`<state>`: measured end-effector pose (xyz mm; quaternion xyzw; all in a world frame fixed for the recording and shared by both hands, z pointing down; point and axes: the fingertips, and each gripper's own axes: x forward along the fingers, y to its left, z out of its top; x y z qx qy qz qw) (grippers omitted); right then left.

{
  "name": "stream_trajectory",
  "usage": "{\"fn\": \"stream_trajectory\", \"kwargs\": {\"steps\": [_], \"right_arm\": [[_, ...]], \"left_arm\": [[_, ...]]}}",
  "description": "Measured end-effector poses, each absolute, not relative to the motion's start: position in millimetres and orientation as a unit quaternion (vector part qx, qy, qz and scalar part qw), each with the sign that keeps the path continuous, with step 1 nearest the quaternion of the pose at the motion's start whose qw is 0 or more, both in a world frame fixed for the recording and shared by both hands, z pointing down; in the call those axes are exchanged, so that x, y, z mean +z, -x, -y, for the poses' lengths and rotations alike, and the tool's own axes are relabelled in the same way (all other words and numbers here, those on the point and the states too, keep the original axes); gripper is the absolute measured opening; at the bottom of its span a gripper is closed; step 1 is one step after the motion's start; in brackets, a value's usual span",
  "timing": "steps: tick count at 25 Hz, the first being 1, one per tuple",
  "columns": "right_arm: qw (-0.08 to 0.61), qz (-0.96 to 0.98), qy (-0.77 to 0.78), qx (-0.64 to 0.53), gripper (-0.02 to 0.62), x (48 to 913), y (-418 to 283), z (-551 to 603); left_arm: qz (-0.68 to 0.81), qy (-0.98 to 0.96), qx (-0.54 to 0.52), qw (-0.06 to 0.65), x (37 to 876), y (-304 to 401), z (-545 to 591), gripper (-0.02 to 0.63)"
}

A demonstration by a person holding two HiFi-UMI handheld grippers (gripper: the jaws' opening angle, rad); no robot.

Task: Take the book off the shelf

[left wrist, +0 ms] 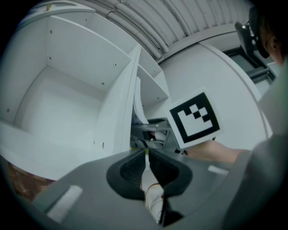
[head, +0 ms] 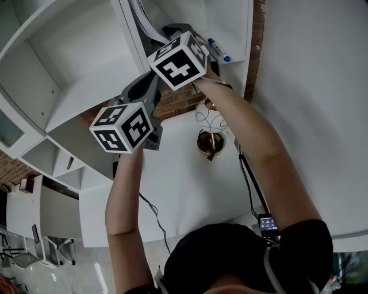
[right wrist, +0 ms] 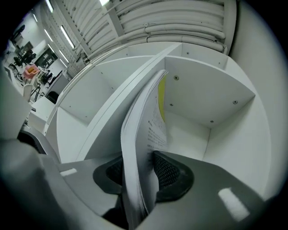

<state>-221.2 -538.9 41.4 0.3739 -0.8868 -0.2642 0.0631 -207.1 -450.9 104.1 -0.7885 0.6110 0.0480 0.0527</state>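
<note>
A thin white book [right wrist: 143,134] with a yellow strip near its top stands in a compartment of the white shelf [right wrist: 211,103]. My right gripper [right wrist: 139,167] is shut on its lower part, one dark ribbed pad on each side of the pages. In the head view the right gripper [head: 165,30] reaches into the shelf, where the book's curved pages [head: 141,16] show. My left gripper [left wrist: 147,153] is shut with nothing in it, beside and below the right one, in front of the shelf's upright divider [left wrist: 118,117]. The left gripper view also catches the right gripper [left wrist: 153,134] and the book [left wrist: 137,105].
A blue marker [head: 218,50] lies on a shelf board by the right hand. Below stands a white table [head: 184,189] with a round gold and white vessel [head: 210,138] and a black cable [head: 152,212]. Brick wall [head: 175,103] shows behind the shelf.
</note>
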Motion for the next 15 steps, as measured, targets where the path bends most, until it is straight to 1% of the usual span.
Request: {"fn": "stream_trajectory", "kwargs": {"steps": [4,6,11,15], "right_arm": [[0.044,0.882,-0.385,-0.267,0.092,36.2,210.5,541.3],[0.033,0.883,-0.390,-0.257,0.075,32.6,205.2,543.6],[0.012,0.891,-0.392,-0.228,0.067,29.1,194.3,543.9],[0.000,0.893,-0.392,-0.223,0.067,28.5,187.8,536.8]], "left_arm": [[-0.614,0.786,0.051,0.057,101.3,206.6,450.9,0.029],[-0.616,0.784,0.054,0.061,97.4,206.1,450.1,0.029],[-0.612,0.786,0.056,0.064,93.5,201.5,447.4,0.018],[-0.602,0.794,0.069,0.052,94.7,198.7,446.0,0.009]]}}
